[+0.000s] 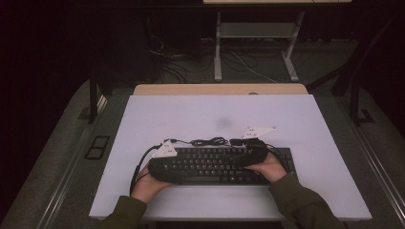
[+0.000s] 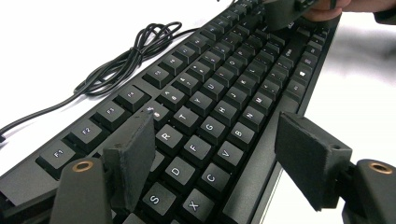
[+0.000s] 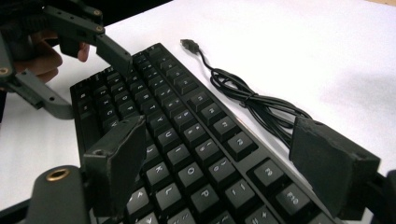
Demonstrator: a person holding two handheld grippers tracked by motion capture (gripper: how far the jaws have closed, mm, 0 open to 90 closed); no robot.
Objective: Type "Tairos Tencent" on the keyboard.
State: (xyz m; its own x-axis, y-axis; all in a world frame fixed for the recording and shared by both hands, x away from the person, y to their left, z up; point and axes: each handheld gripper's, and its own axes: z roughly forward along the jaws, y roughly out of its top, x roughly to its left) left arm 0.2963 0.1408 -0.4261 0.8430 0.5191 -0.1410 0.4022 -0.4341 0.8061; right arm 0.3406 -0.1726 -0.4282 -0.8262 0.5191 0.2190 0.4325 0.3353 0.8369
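A black keyboard (image 1: 215, 165) lies flat near the front of the white board (image 1: 215, 114). Its black cable (image 1: 210, 141) is coiled just behind it, and the USB plug (image 3: 188, 45) rests loose on the board. My left gripper (image 1: 177, 167) hovers over the keyboard's left end and points along the keys. It is open (image 2: 224, 156): one pad (image 2: 135, 154) stands above the key rows, the other (image 2: 310, 158) past the front edge. My right gripper (image 1: 237, 160) is over the right end, open (image 3: 224, 163), its pads (image 3: 116, 158) straddling the keys. Neither holds anything.
The white board lies on a wooden table (image 1: 219, 89), with bare white surface behind and to both sides of the keyboard. Beyond the far edge are dark floor, loose cables (image 1: 248, 64) and the white legs of another desk (image 1: 218, 47).
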